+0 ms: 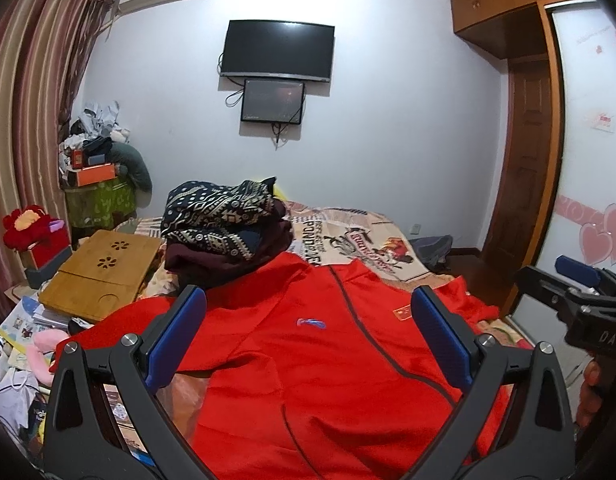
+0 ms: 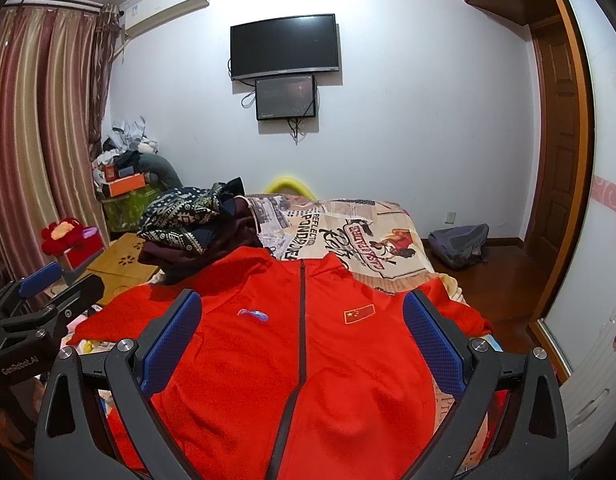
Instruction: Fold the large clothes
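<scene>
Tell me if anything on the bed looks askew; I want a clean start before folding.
The red jacket lies flat, front up and zipped. Behind it the pile of clothes looks untidy: its patterned top piece is bunched and slumps sideways. Both grippers, left and right, hang open above the jacket.

The bedsheet [image 2: 308,236] on the bed carries printed words, upside down from here: "REFLECTION" and "PONDEROVE" can be made out, and a banner beside them is too garbled to read. The red jacket [image 2: 292,344] bears a small Chinese flag patch [image 2: 359,313] and a brand swoosh without letters. The left tongs [image 2: 36,320] body reads "GenRobot.AI"; the right tongs [image 1: 587,304] body shows "DAS".
</scene>
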A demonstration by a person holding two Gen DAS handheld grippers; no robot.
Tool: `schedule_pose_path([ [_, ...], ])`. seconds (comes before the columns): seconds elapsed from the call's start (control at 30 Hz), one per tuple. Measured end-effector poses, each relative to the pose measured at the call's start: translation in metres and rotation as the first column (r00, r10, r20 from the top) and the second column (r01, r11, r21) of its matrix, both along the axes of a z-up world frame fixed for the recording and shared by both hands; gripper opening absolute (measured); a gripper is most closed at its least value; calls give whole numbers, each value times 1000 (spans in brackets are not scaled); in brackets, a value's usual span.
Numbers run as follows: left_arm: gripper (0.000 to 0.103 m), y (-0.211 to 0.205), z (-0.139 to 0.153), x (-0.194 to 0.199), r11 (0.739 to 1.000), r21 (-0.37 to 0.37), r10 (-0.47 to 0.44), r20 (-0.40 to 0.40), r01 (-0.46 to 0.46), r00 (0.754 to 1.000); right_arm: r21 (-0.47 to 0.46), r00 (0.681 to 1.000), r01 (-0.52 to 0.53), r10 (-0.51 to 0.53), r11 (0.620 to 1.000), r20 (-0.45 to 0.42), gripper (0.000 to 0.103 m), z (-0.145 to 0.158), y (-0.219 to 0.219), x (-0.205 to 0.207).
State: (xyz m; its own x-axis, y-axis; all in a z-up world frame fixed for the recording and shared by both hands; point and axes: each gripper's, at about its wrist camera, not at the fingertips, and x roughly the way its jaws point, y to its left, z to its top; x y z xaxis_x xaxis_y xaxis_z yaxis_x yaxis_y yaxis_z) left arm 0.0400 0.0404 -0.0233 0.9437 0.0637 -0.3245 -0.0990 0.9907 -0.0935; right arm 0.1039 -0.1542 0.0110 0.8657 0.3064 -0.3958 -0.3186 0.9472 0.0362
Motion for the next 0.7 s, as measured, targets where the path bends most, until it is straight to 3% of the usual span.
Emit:
schedule_pose_path([
  [0.2, 103, 32, -11, 22, 998, -10, 57, -37, -57, 998, -11, 1000, 10, -11, 1000, -28, 100, -7, 3, 19],
  [0.43, 103, 101, -23, 47, 970, -10, 240, -91, -241, 967, -37, 997, 31, -34, 999, -70, 100, -16, 6, 53],
  [0.57, 103, 153, -42, 59, 940, -65, 321, -155, -334, 934, -53, 994, 46, -51, 998, -99, 100, -22, 7, 70],
  [0.7, 103, 216, -72, 63, 888, -132, 400, -255, -441, 880, -70, 989, 60, -69, 996, -128, 100, -29, 6, 85],
])
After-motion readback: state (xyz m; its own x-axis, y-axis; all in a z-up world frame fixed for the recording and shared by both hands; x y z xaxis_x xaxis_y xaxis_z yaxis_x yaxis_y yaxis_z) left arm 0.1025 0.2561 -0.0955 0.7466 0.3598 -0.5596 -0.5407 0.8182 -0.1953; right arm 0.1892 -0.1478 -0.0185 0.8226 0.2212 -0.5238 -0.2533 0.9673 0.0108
